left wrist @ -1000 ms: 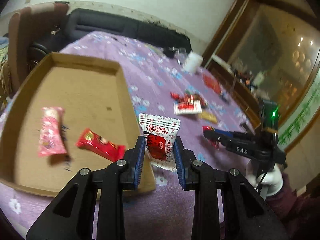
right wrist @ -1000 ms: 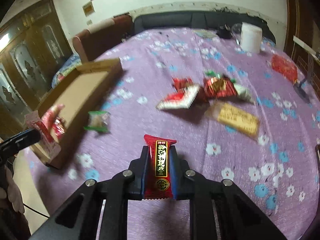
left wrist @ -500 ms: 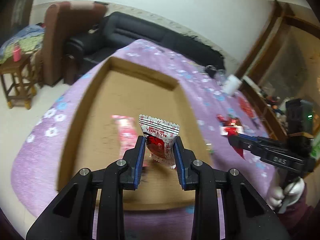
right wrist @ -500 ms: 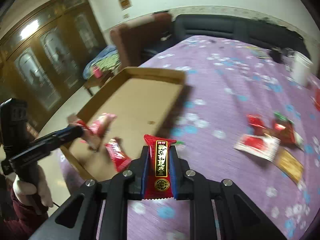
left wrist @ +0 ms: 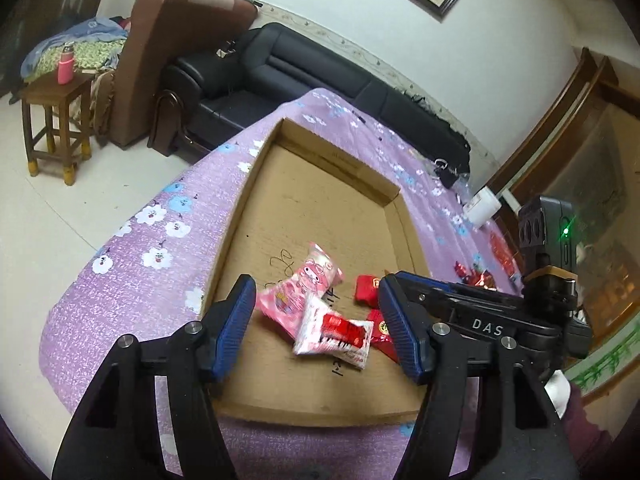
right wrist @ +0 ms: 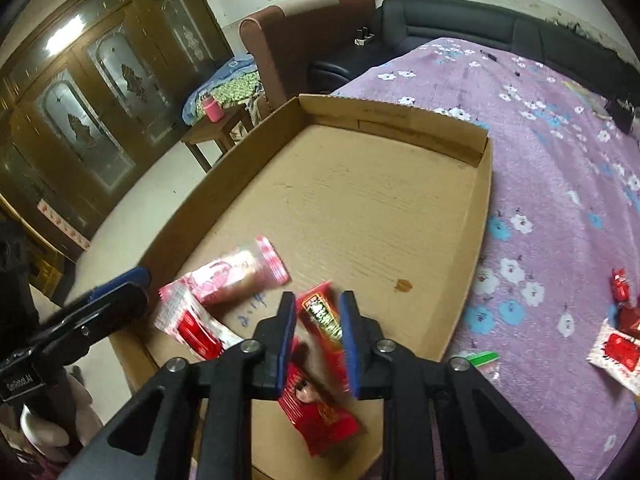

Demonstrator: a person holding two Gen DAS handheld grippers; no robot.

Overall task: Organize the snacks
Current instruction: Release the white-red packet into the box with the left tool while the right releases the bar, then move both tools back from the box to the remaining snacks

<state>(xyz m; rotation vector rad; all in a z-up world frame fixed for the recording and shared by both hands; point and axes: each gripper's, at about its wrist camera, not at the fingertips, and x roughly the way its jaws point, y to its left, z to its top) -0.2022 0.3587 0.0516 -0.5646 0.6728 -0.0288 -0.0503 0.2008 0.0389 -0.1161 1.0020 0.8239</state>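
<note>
While the left gripper (left wrist: 318, 322) gapes wide, right gripper (right wrist: 318, 334) jaws loosely flank a tilted red snack bar (right wrist: 324, 326).

We see our left gripper (left wrist: 318, 322) spread wide over the cardboard tray (left wrist: 320, 200), the white-red packet (left wrist: 334, 334) lying beneath, beside the pink packet (left wrist: 298, 288).

1. Ahead of my left gripper (left wrist: 320, 322), its jaws spread wide, the cardboard tray (left wrist: 312, 148) floor lies bare up to the far wall.
2. Directly under that claw, a white-and-red packet (left wrist: 334, 334) and pink packet (left wrist: 298, 286) crowd the near end.
3. My right gripper (right wrist: 318, 336) sits just right of it, blocking that side.
4. Between the right claw's parted fingers hangs a red bar (right wrist: 322, 320); another red packet (right wrist: 316, 414) lies beneath.
</note>
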